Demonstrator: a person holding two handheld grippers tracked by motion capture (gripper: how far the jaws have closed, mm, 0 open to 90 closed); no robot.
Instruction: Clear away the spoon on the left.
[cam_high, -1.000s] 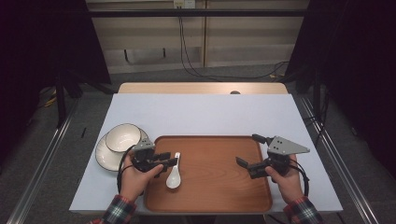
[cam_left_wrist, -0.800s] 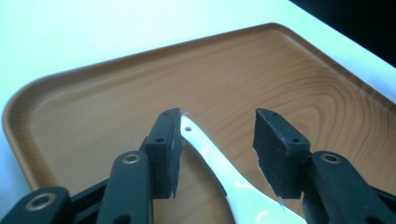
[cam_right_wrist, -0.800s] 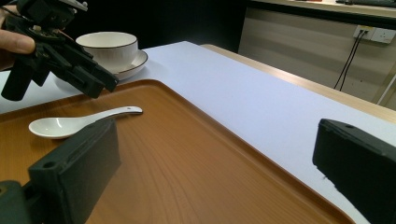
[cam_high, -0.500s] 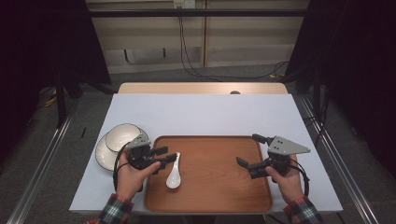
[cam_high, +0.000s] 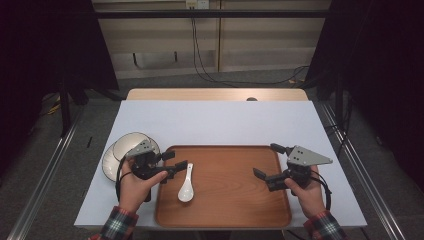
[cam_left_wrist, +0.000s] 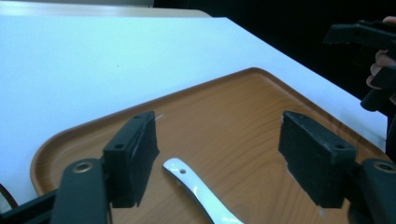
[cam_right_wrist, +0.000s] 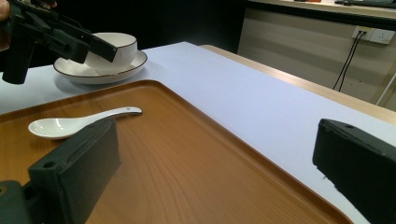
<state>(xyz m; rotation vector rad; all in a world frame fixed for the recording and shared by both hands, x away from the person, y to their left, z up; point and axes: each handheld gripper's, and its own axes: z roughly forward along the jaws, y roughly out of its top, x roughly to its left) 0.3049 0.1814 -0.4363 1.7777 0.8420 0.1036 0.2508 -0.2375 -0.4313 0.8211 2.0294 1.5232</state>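
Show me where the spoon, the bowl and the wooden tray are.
spoon (cam_high: 185, 192): high view, on its scoop.
bowl (cam_right_wrist: 114, 49): right gripper view, on its outer wall.
wooden tray (cam_high: 230, 195): high view, on its bare middle.

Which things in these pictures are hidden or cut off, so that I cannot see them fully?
- Bowl and plate, high view: partly covered by the left gripper.
- Spoon, left gripper view: its scoop is cut off by the bottom edge.
- Bowl's inside, right gripper view: hidden by its wall.

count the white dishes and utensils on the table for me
3: a spoon lying on the wooden tray, and a bowl sitting in a plate on the table left of the tray. More could be hidden.
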